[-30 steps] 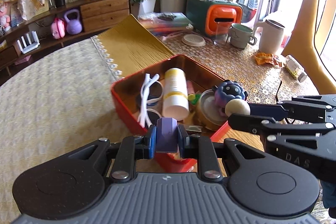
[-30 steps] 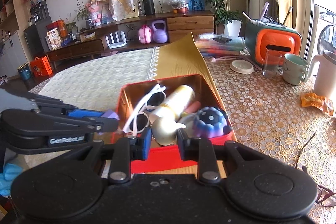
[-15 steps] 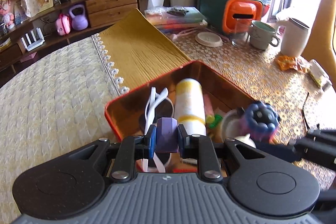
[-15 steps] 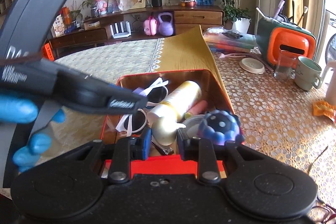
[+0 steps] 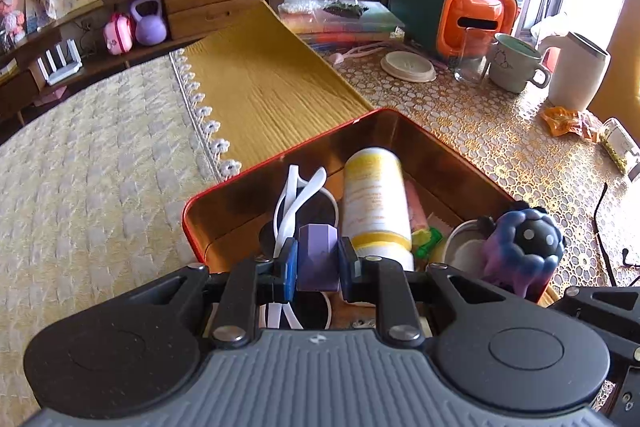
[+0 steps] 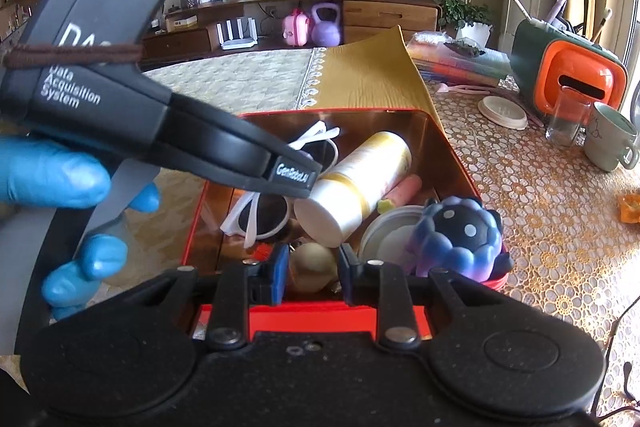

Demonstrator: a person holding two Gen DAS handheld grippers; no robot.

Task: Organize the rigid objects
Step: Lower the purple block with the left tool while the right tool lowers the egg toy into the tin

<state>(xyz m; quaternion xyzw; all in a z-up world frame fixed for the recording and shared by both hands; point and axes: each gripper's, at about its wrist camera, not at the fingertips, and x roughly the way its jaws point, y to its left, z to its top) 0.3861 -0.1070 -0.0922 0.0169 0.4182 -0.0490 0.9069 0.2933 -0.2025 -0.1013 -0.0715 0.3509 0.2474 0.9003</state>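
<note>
My left gripper (image 5: 317, 264) is clamped on a purple faceted block (image 5: 316, 255), low centre of its frame, over the near end of the red tin (image 5: 280, 157); my right gripper (image 6: 313, 271) squeezes a beige ball (image 6: 312, 265) at bottom centre, just over the tin's near wall; inside I see white sunglasses (image 6: 276, 203), a cream bottle (image 6: 360, 183) lying down, and a purple-blue bumpy toy (image 6: 460, 239) at lower right

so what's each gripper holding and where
Left gripper clamps the purple faceted block by its sides; right gripper pinches the beige ball across its middle.
</note>
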